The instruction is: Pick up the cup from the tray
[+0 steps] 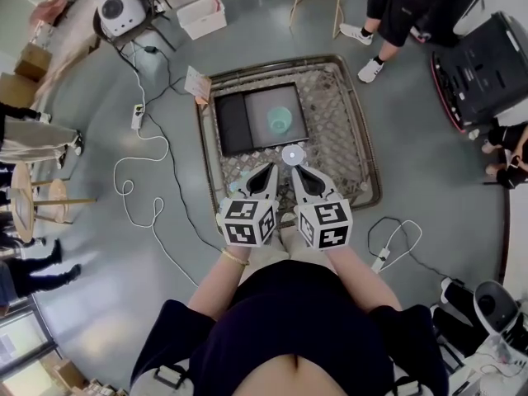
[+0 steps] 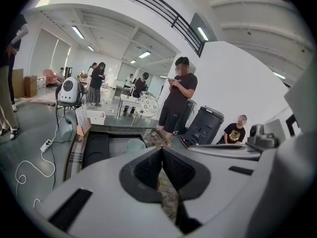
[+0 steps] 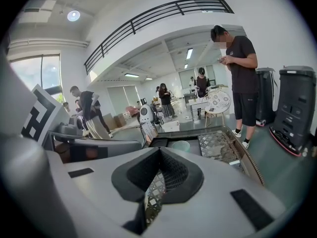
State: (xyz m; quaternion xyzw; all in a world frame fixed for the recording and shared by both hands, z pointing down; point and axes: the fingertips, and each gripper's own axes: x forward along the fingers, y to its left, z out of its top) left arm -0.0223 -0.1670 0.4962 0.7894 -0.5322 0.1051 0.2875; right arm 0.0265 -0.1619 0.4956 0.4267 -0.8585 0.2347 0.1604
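Note:
A pale teal cup [image 1: 280,120] stands upright on the grey half of a tray [image 1: 257,106], whose left half is black. The tray lies at the far left of a low table with a patterned top [image 1: 334,130]. Both grippers hang side by side over the table's near edge, short of the tray. My left gripper [image 1: 268,170] is shut and empty, and so is my right gripper [image 1: 295,172]. The left gripper view looks past the closed tips of the left gripper [image 2: 161,148] at the cup [image 2: 135,145]. The right gripper [image 3: 159,150] faces the cup [image 3: 181,146] the same way.
A small white disc [image 1: 294,154] lies on the table just ahead of the fingertips. White cables and a power strip [image 1: 138,116] trail over the floor at left. A person [image 1: 394,15] stands beyond the table, black cases [image 1: 483,68] sit at right, and a white box [image 1: 202,15] at the back.

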